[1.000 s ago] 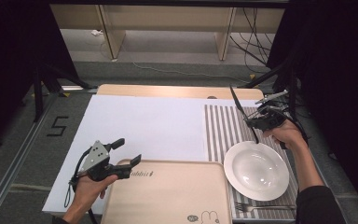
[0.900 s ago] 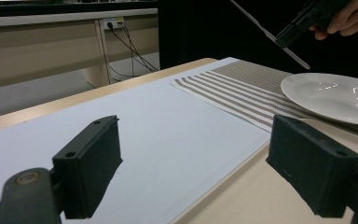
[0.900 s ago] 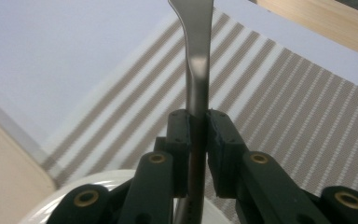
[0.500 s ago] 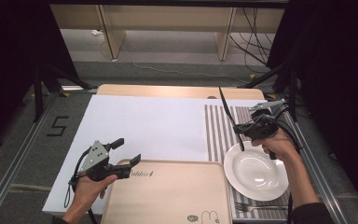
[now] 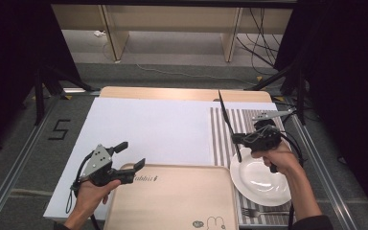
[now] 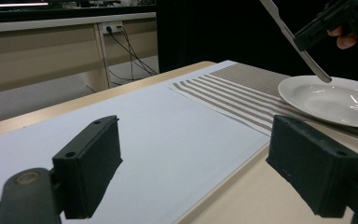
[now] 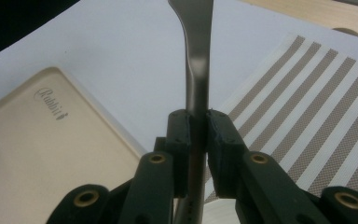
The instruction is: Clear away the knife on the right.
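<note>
Currently carrying a knife in my right gripper, mid-transfer.
Right fingers are clenched on the knife's shank, blade tilted up above the striped mat, beside the plate. Left gripper is hovering with fingers spread, empty, at the tray edge on the desk. Next I'm probably laying it flat near the plate, which calls for lowering level before releasing.

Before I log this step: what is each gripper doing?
Left gripper: open, empty.
Right gripper: shut on the knife.

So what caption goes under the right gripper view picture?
Right claw clamped on a table knife above the wooden tray and striped placemat.
</note>
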Tool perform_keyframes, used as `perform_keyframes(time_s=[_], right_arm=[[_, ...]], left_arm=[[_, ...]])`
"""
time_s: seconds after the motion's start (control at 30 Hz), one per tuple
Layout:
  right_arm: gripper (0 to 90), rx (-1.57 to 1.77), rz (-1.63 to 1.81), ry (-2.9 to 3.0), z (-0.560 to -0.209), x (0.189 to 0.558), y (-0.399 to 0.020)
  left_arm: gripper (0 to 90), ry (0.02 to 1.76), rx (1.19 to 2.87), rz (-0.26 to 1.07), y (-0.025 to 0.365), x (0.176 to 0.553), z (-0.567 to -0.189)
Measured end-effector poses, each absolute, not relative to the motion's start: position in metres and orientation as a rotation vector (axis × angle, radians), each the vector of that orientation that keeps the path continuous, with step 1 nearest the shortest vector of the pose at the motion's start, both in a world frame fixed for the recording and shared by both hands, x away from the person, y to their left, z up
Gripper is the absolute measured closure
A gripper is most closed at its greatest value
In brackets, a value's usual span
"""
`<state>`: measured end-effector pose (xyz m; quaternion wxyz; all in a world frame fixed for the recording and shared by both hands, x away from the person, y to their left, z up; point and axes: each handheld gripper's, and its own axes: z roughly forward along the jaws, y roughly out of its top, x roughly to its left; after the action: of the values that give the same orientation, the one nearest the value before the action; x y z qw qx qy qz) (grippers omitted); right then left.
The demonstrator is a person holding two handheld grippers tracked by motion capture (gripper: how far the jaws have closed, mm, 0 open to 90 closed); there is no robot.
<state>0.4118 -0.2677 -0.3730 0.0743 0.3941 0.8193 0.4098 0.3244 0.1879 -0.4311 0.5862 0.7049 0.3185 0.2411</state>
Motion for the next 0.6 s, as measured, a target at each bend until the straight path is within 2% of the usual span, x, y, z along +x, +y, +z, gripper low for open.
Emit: perform_keyframes(time_s=[0.6], right_arm=[[80.4,1.159,1.290,2.442,-0.367,0.368,-0.250]], left_arm=[[16.4,0.740,1.631,0.563,0.187,0.325,-0.431]])
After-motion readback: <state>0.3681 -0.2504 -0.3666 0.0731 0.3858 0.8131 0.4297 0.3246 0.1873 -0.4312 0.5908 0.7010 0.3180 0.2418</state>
